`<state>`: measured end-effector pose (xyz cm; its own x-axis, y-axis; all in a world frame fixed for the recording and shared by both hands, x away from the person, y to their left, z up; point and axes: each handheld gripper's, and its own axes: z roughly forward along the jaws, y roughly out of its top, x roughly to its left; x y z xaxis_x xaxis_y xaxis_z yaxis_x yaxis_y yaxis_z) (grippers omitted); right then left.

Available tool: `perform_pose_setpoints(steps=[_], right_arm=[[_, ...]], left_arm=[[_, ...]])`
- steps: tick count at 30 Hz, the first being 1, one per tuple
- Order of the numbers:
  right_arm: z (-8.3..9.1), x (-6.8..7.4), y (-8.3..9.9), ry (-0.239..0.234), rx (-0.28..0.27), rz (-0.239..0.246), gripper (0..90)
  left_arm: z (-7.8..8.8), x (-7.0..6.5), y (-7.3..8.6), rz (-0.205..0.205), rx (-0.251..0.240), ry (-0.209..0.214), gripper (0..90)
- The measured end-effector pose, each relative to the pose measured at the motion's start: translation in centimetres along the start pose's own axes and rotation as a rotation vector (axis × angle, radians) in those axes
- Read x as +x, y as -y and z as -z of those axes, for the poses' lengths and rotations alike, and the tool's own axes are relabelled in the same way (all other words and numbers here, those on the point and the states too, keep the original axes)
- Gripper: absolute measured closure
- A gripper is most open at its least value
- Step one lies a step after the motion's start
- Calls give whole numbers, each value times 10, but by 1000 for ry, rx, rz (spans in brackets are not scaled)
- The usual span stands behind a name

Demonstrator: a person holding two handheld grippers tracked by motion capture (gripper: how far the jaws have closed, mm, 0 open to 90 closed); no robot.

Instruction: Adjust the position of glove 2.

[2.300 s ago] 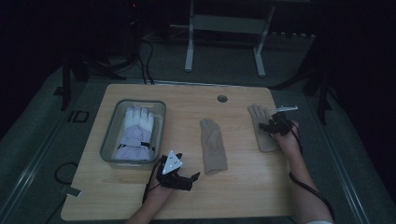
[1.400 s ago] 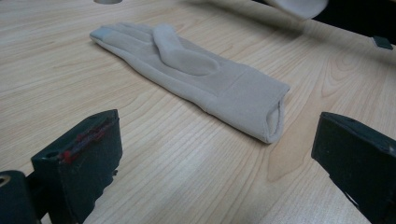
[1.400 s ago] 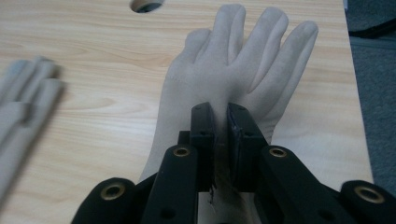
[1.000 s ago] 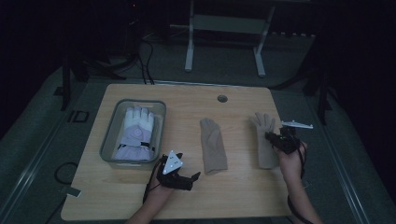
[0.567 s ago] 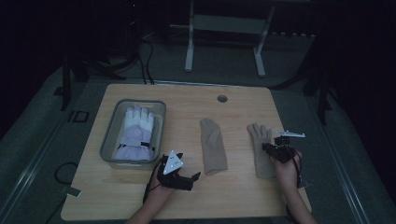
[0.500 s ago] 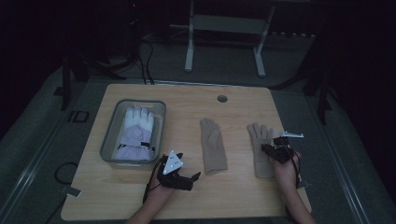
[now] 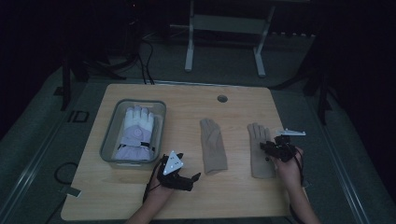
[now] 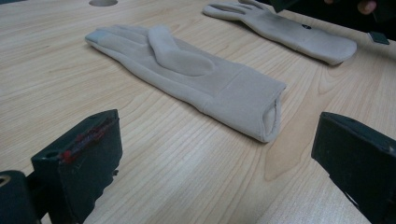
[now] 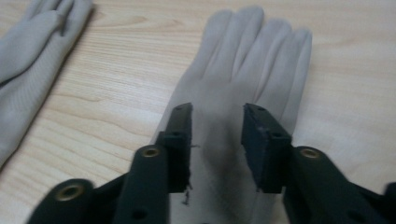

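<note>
Two beige gloves lie flat on the wooden table [image 7: 187,105]. The middle glove [image 7: 213,145] [image 8: 187,79] has its cuff toward my left gripper [image 7: 192,181] [image 8: 217,119]. That gripper rests low near the front edge, open wide and empty. The right glove [image 7: 258,140] [image 9: 252,60] [image 8: 289,32] lies fingers away from me. My right gripper [image 7: 266,150] [image 9: 217,112] hovers just over its palm with the jaws somewhat apart, and no cloth is pinched between them. The middle glove's edge [image 9: 28,56] shows at the left of the right gripper view.
A grey bin [image 7: 112,135] at the table's left holds a white and lavender glove [image 7: 135,130]. A round cable hole [image 7: 222,98] sits near the far edge. A metal stand and cables are on the dark floor beyond.
The right gripper came back toward the front edge, and the right beige glove slid with it, nearer and slightly left. The left gripper stayed still.
</note>
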<state>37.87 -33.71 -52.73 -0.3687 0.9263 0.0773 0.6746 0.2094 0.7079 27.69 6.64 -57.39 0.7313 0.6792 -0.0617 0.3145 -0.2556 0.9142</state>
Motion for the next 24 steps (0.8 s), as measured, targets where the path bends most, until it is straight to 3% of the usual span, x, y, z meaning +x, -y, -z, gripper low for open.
perform_pose_setpoints(steps=[1,3,4,9,13,17,20,22,24], right_arm=[[1,-2,-2,-27,-5,38,563],[4,-4,-4,-26,1,115,543],[4,-5,-5,-46,6,147,527],[2,-11,-4,-110,41,268,510],[-5,-15,1,-122,74,302,467],[-15,-13,10,-92,104,330,468],[-14,-13,12,-105,91,311,561],[-14,-12,13,-98,90,305,673],[-13,-11,12,-92,93,297,704]], left_arm=[[0,0,0,-2,0,0,21],[0,0,0,-3,-1,0,21],[0,0,0,-1,1,1,21],[0,0,0,-4,2,0,21],[-1,0,0,-6,4,-1,21],[0,0,1,-4,1,1,21],[0,0,1,-6,1,3,21],[0,0,1,-9,3,4,21],[-1,0,1,-10,4,3,21]])
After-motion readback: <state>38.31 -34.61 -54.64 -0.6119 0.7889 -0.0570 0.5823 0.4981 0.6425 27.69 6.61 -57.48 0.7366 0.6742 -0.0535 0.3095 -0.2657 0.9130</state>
